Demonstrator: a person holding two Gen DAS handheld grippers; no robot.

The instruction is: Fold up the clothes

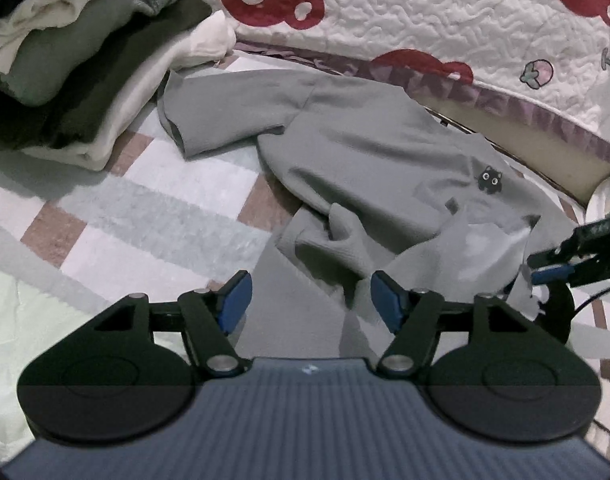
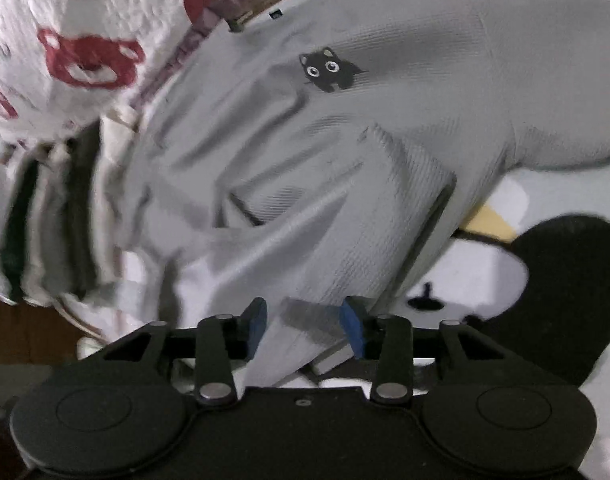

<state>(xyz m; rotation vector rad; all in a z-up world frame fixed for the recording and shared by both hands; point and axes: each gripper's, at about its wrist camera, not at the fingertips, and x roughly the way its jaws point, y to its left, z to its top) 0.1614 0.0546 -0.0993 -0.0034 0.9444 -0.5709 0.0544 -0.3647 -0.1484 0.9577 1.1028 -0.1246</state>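
A grey T-shirt [image 1: 385, 160] with a small black cat patch [image 1: 490, 178] lies spread and rumpled on the checked bedsheet [image 1: 145, 200], one sleeve stretched to the left. My left gripper [image 1: 311, 300] is open above the shirt's near hem, its blue pads [image 1: 235, 300] wide apart with nothing pressed between them. My right gripper [image 1: 539, 268] comes in from the right at a lifted fold of the shirt. In the right wrist view the shirt [image 2: 345, 160] and cat patch [image 2: 329, 70] fill the frame. There the right gripper [image 2: 303, 326] is open, with a strip of grey cloth lying loose between its pads.
A stack of folded clothes [image 1: 65, 60] sits at the back left, also seen as the stack [image 2: 45, 220] at the left of the right wrist view. A white quilt with red bears [image 1: 425, 20] runs along the back. A dark rounded shape [image 2: 565, 280] lies at the right.
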